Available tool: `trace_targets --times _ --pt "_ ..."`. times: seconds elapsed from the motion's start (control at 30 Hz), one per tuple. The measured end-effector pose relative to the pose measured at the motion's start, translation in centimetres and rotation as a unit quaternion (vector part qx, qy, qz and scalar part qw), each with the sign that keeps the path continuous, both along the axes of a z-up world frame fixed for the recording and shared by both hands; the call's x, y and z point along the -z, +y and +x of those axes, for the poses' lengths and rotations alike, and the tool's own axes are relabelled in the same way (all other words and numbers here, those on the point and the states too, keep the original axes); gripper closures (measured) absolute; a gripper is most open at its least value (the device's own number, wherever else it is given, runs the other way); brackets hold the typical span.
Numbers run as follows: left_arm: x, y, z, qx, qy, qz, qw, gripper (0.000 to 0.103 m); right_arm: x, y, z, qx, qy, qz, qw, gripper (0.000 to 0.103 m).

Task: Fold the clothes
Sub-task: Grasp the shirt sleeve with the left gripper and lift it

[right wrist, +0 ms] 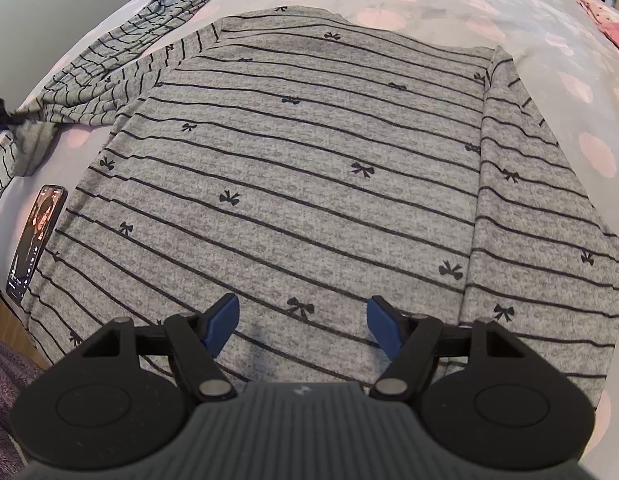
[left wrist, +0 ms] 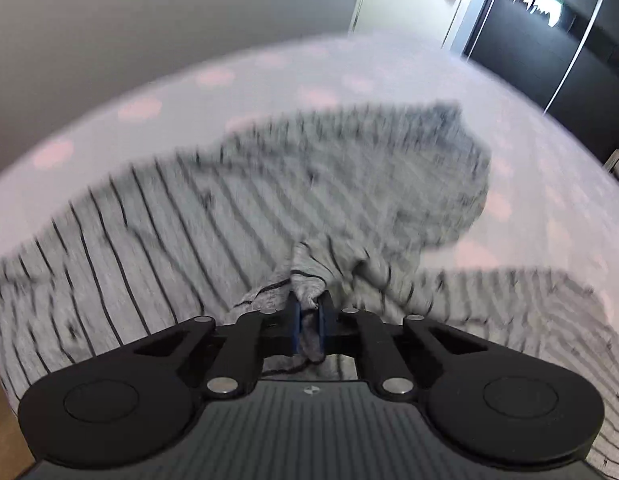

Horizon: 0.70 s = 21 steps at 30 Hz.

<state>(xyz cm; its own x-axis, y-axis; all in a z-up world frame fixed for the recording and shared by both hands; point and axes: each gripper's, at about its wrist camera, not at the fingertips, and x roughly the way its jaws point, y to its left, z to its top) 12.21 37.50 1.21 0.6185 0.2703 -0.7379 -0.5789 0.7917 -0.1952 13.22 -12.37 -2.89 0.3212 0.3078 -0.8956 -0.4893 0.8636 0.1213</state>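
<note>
Shirt (right wrist: pixel 309 168) spread flat, sleeve (left wrist: pixel 309 280) blurred, pinched in left tongs (left wrist: pixel 308 316)

A grey knit long-sleeved top with thin black stripes and small black bows (right wrist: pixel 309 152) lies spread flat on the bed, one sleeve folded in over its body along one side, the other trailing crumpled toward the bed's edge.

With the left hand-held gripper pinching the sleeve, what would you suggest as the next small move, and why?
Probably carry the sleeve across onto the shirt's body. The left hand-held gripper is shut on a bunch of its fabric, the other side already looks folded in, and the right hand-held gripper hangs open over the shirt.
</note>
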Motion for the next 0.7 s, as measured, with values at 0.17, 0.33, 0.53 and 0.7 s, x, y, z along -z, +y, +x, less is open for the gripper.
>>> trace_targets --times 0.17,0.33,0.53,0.7 --pt "-5.9 -1.3 -2.7 0.019 -0.116 0.009 0.993 0.099 -0.5 0.0 -0.4 -0.005 -0.005 0.008 1.0 0.028" --pt "-10.2 -5.5 -4.3 0.091 -0.183 0.025 0.9786 0.099 -0.9 0.1 -0.9 -0.012 -0.011 0.009 1.0 0.028" --pt "-11.3 -13.3 -4.8 0.235 -0.178 0.061 0.9537 0.099 -1.5 -0.4 -1.4 -0.008 -0.019 0.016 1.0 0.028" --pt "-9.5 -20.0 -5.1 0.34 -0.127 0.077 0.9288 0.099 -1.8 -0.9 -1.5 -0.001 -0.022 0.019 1.0 0.028"
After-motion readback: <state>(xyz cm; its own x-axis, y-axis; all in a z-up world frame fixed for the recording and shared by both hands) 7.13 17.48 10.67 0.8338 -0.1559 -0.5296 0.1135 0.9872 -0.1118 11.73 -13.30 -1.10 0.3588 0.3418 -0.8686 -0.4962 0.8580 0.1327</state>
